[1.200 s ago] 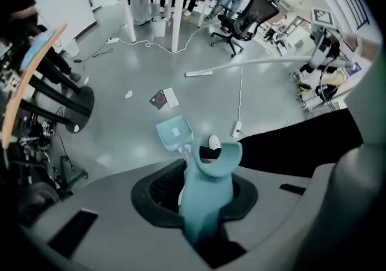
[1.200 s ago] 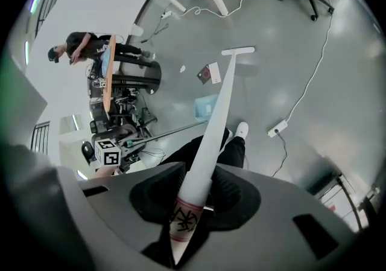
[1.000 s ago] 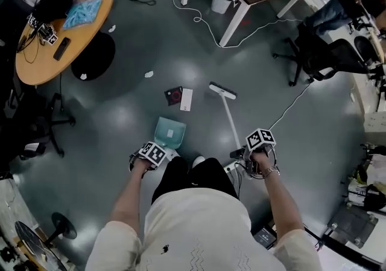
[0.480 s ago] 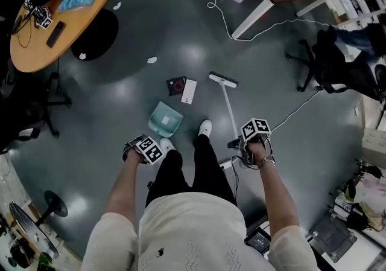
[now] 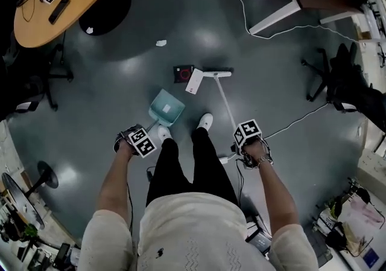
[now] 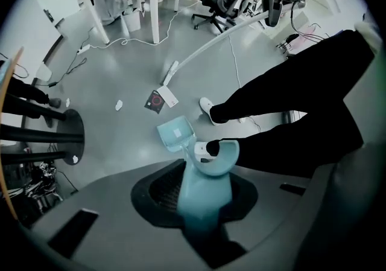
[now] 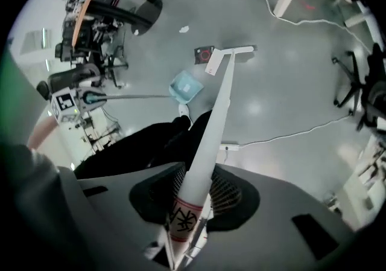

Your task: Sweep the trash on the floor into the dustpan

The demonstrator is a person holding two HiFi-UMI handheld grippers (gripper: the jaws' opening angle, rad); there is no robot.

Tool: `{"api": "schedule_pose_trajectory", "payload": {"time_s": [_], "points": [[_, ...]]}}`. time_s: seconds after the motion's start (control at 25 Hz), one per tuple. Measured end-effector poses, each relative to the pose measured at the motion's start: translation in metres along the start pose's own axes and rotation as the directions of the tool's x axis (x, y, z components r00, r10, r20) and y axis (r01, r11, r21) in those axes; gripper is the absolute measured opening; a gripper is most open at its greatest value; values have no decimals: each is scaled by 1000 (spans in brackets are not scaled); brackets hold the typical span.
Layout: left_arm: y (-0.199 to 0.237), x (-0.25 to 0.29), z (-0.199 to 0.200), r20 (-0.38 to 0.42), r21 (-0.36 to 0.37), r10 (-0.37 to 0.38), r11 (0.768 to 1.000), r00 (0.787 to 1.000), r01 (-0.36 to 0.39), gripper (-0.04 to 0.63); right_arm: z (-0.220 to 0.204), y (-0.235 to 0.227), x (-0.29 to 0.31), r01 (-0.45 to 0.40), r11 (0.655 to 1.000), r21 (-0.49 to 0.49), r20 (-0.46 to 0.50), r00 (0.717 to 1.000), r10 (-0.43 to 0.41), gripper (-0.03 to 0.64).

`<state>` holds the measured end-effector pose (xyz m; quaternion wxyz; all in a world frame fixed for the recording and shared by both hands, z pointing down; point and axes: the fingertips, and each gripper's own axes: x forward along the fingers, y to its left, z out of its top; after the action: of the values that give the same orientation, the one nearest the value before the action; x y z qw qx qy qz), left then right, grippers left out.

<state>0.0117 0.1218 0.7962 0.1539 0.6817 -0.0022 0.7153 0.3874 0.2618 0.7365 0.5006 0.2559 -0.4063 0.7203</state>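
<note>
A: Grippers?
B: The left gripper (image 6: 202, 203) clamps the glossy pale-teal plastic dustpan (image 5: 166, 107) by its handle; the right gripper (image 7: 192, 200) grips the white round-poled broom (image 5: 224, 102), its red-banded label (image 7: 183, 218) illegible.
A: Trash?
B: White card (image 5: 194, 81), dark square packet (image 5: 182, 73) on the floor (image 5: 120, 82) beside the broom head (image 5: 217, 73).

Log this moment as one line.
left tongs shut on dustpan | right tongs shut on broom | broom head beside white card | card outside dustpan

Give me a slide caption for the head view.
Left hand-held gripper holds the dustpan, right hand-held gripper the broom, its head next to flat trash.
</note>
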Motion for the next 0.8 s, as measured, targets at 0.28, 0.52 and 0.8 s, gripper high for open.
{"api": "schedule_pose_trajectory", "payload": {"time_s": [0.28, 0.52, 0.8], "points": [[-5, 5, -6, 1, -3, 5, 1000, 1000, -5, 92, -33, 10, 17, 134, 973, -186, -94, 984, -153, 117], [-9, 8, -17, 16, 0, 10, 1000, 1000, -10, 92, -55, 87, 47, -86, 991, -107, -135, 988, 71, 117], [-20, 9, -27, 43, -22, 13, 1000, 999, -12, 92, -83, 153, 64, -199, 973, -117, -176, 968, 177, 117]]}}
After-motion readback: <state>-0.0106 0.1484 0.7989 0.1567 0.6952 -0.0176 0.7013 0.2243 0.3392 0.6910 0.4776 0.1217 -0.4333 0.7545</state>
